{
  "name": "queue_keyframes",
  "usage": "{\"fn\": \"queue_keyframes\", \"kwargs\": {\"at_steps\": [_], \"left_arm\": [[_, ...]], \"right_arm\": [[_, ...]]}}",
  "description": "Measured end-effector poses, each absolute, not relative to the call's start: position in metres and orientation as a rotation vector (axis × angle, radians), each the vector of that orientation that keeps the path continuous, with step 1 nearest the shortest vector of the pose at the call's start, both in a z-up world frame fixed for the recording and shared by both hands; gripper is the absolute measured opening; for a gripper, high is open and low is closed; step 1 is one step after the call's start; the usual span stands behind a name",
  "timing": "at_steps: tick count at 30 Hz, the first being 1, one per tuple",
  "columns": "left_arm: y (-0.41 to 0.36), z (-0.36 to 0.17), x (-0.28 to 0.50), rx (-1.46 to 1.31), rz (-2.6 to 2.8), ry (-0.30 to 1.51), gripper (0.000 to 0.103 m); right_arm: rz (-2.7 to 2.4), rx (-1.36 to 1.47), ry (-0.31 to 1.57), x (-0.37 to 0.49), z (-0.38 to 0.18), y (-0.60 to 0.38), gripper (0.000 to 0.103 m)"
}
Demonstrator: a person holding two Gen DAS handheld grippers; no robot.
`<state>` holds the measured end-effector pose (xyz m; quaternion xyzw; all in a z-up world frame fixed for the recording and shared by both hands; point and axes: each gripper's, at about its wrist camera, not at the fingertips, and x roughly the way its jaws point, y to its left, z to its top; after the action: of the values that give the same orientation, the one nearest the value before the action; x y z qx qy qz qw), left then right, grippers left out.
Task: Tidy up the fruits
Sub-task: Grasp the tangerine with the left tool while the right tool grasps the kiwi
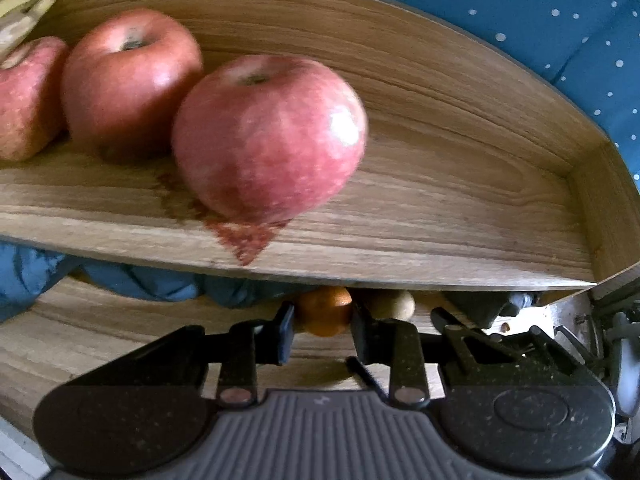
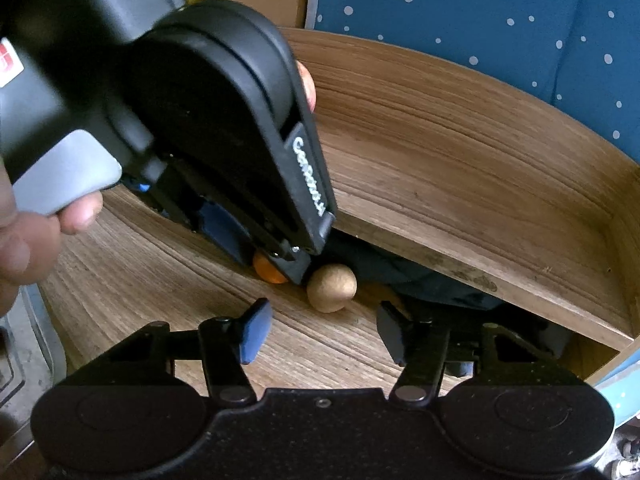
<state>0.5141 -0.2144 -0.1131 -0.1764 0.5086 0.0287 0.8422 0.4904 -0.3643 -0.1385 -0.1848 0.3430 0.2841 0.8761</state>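
Note:
Three red apples (image 1: 268,136) sit on the upper wooden shelf (image 1: 440,216) in the left wrist view. Below it, my left gripper (image 1: 322,318) is shut on a small orange (image 1: 325,311) on the lower wooden shelf (image 1: 80,344). A brown kiwi (image 1: 394,304) lies just right of the orange. In the right wrist view the left gripper's body (image 2: 224,120) fills the upper left, with the orange (image 2: 267,269) at its tip and the kiwi (image 2: 331,287) beside it. My right gripper (image 2: 322,334) is open and empty, just short of the kiwi.
A blue cloth (image 1: 132,280) lies at the back of the lower shelf. Bananas (image 1: 28,4) show at the top left. A blue dotted fabric (image 1: 540,12) lies behind the shelves. The upper shelf's right half (image 2: 460,168) is bare wood.

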Motion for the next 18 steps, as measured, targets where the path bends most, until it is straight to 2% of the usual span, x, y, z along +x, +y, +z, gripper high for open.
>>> {"fn": "queue_keyframes", "kwargs": {"at_steps": [18], "left_arm": [[-0.199, -0.101, 0.497, -0.405, 0.121, 1.069, 0.032]], "right_arm": [[0.6, -0.381, 0.715, 0.497, -0.133, -0.356, 0.055]]}}
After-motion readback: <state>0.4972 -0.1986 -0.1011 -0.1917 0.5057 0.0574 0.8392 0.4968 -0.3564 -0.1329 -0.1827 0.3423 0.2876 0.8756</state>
